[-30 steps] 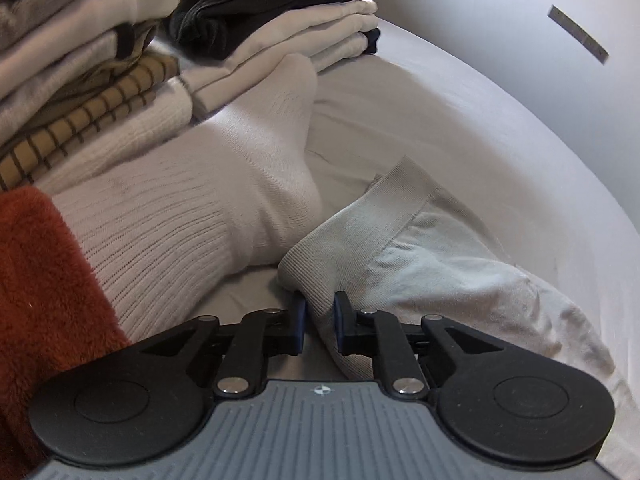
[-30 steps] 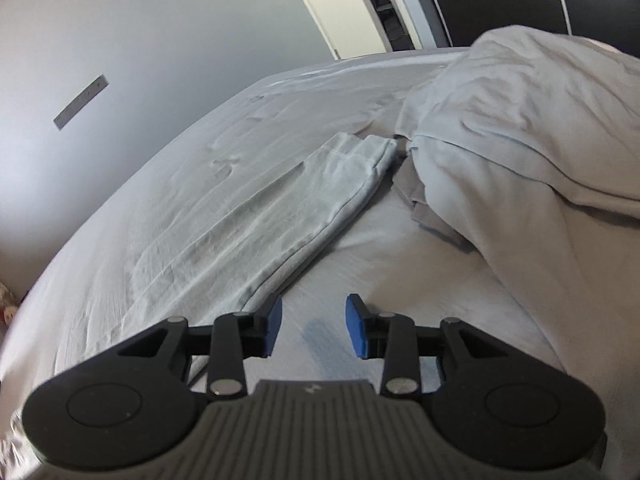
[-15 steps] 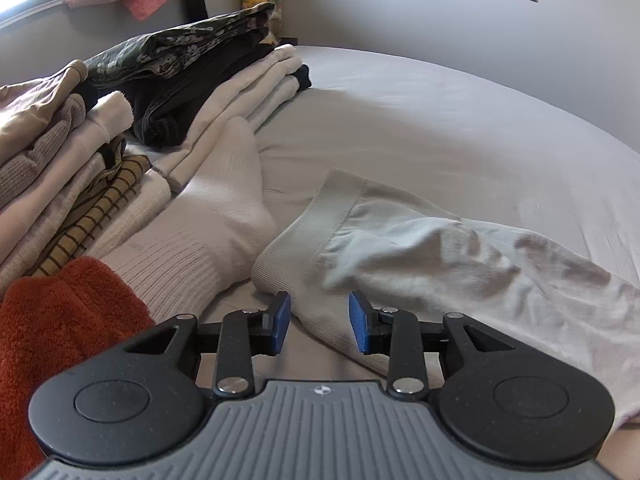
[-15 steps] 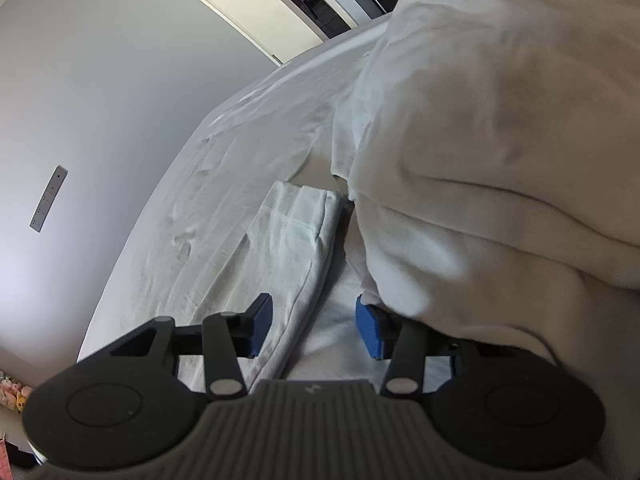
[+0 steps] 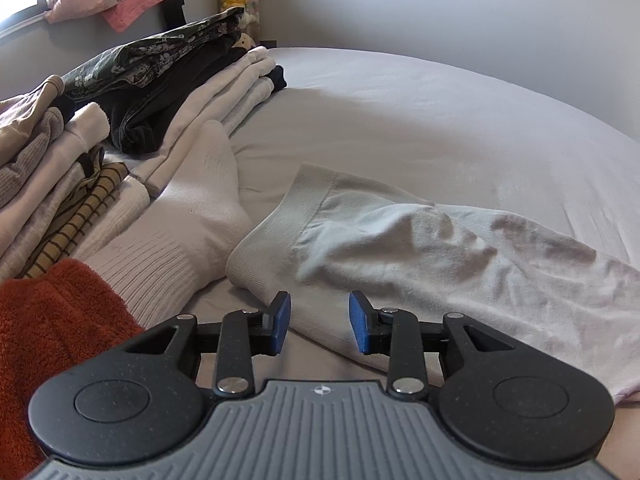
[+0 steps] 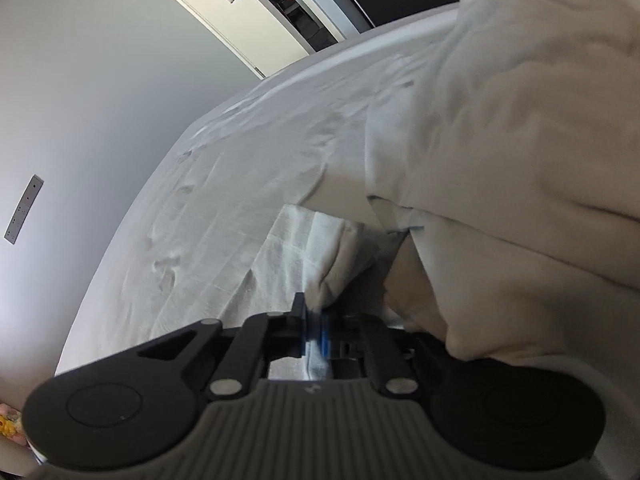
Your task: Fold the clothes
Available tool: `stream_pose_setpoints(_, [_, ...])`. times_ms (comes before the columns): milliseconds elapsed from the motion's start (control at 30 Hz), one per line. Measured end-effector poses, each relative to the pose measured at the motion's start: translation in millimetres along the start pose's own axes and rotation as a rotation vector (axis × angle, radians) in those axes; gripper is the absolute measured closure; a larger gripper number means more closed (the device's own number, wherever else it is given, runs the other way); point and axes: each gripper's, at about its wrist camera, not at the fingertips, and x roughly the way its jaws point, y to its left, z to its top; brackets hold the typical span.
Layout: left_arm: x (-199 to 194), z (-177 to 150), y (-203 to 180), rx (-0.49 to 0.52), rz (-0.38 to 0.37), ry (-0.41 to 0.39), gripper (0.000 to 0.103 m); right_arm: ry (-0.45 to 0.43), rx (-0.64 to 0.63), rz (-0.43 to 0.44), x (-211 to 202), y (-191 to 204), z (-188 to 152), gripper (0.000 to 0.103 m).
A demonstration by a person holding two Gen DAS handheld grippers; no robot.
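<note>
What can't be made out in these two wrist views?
- Left wrist: the pale garment runs off the right edge, so its type is unclear.
- Right wrist: the duvet hides the garment's far end; motion blur obscures how much cloth the right gripper pinches.
- Left gripper: open, holding nothing.

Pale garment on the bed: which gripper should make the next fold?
Right, probably. The right gripper is shut on the pale garment's end; the left gripper is open beside its waistband.
</note>
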Motion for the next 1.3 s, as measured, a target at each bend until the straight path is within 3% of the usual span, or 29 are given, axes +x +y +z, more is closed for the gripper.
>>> stream_pose_setpoints(167, [-11, -3, -2, 0.010, -0.050, -0.017, 0.065, -0.043, -0.176, 0.038, -34, 53, -5, 0.096])
stream_pose_setpoints(367, [-25, -5, 2, 0.012, -0.132, -0.010, 0.065, -0.055, -0.310, 0.199, -98, 146, -26, 0.097])
stream_pose_setpoints(533, [-32, 3, 17, -0.025, -0.200, 0.001, 0.065, -0.010, -0.439, 0.342, -148, 229, -85, 0.097])
stream_pose_setpoints(733, [-32, 15, 47, -0.120, -0.233, 0.033, 0.065, 0.085, -0.577, 0.453, -195, 290, -176, 0.097])
stream_pose_setpoints(967, [-24, 21, 70, -0.213, -0.276, 0.091, 0.065, 0.215, -0.806, 0.480, -181, 312, -283, 0.097])
stream_pose_setpoints(1133, [-23, 24, 75, -0.237, -0.286, 0.105, 0.065, 0.285, -1.002, 0.428, -154, 302, -345, 0.097])
stream_pose_setpoints(1300, [-23, 25, 76, -0.247, -0.296, 0.124, 0.065, 0.360, -1.099, 0.348, -151, 276, -390, 0.096])
